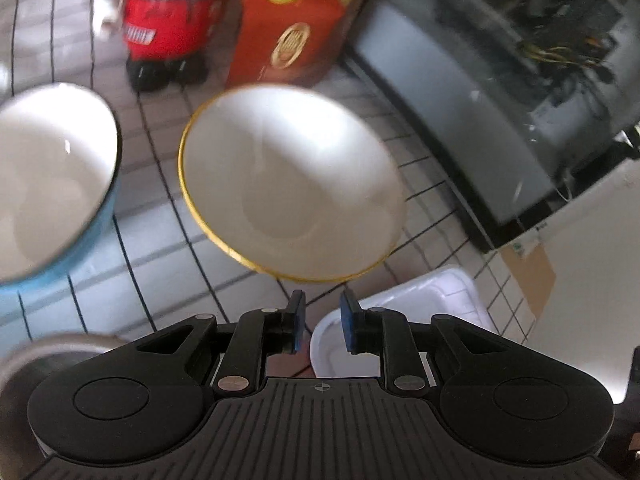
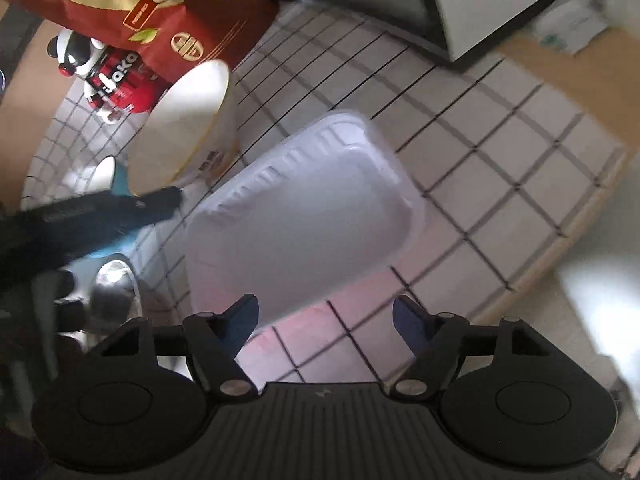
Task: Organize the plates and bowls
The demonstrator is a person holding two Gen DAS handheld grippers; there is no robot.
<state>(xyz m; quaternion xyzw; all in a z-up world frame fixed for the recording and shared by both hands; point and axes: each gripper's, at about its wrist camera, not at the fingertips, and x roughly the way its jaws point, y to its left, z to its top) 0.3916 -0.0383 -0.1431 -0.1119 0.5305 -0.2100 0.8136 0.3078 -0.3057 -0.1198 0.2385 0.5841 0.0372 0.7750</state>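
Observation:
A white bowl with a gold rim (image 1: pixel 292 184) stands on the tiled table just ahead of my left gripper (image 1: pixel 322 295). A narrow gap separates that gripper's pads and nothing is in it. A bigger bowl, blue outside and white inside (image 1: pixel 52 176), sits to the left. In the right wrist view my right gripper (image 2: pixel 325 302) hangs open over the near end of a white plastic tray (image 2: pixel 304 208), holding nothing. The gold-rimmed bowl (image 2: pixel 184 120) lies left of the tray, with the left gripper (image 2: pixel 120 208) blurred beside it.
A red mascot figure (image 1: pixel 168 20) and a red box (image 1: pixel 296 24) stand behind the bowls. A grey case with wiring (image 1: pixel 480 80) lines the right side. A steel bowl (image 1: pixel 48 352) sits near left. The table's wooden edge (image 2: pixel 580 220) runs right of the tray.

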